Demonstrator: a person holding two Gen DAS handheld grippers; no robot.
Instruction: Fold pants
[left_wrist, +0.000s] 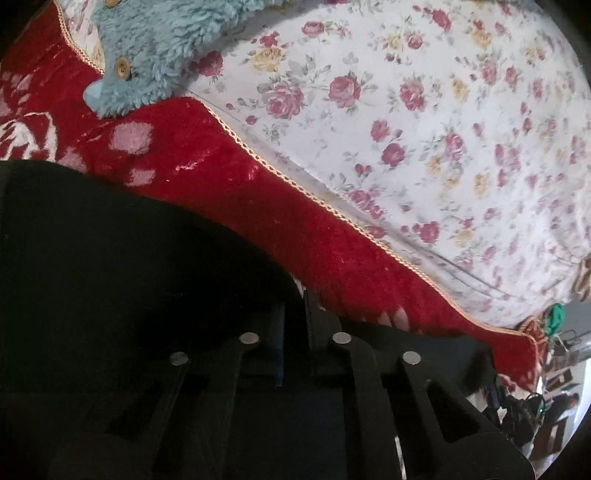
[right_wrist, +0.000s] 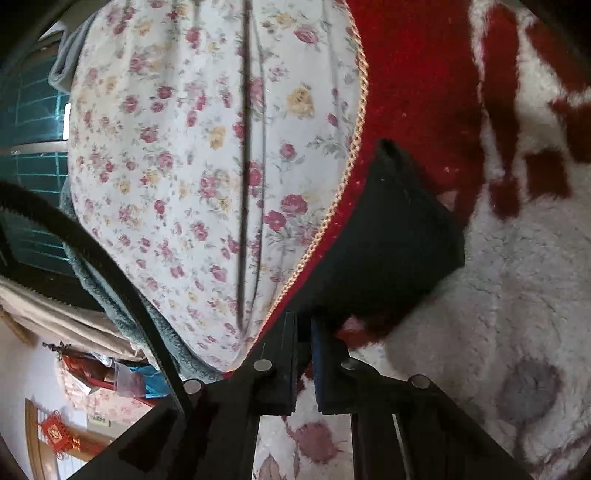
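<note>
The pants are black cloth. In the left wrist view they (left_wrist: 110, 258) fill the lower left, lying over a red and white blanket (left_wrist: 258, 192). My left gripper (left_wrist: 293, 317) is shut on their edge. In the right wrist view a black pant end (right_wrist: 399, 236) hangs forward from my right gripper (right_wrist: 304, 332), which is shut on it, above the same blanket (right_wrist: 517, 295).
A floral bedsheet (left_wrist: 424, 129) covers the bed beside the blanket, also in the right wrist view (right_wrist: 203, 147). A fluffy light-blue garment with wooden buttons (left_wrist: 159, 48) lies at the far left. A black cable (right_wrist: 92, 243) crosses the left of the right wrist view.
</note>
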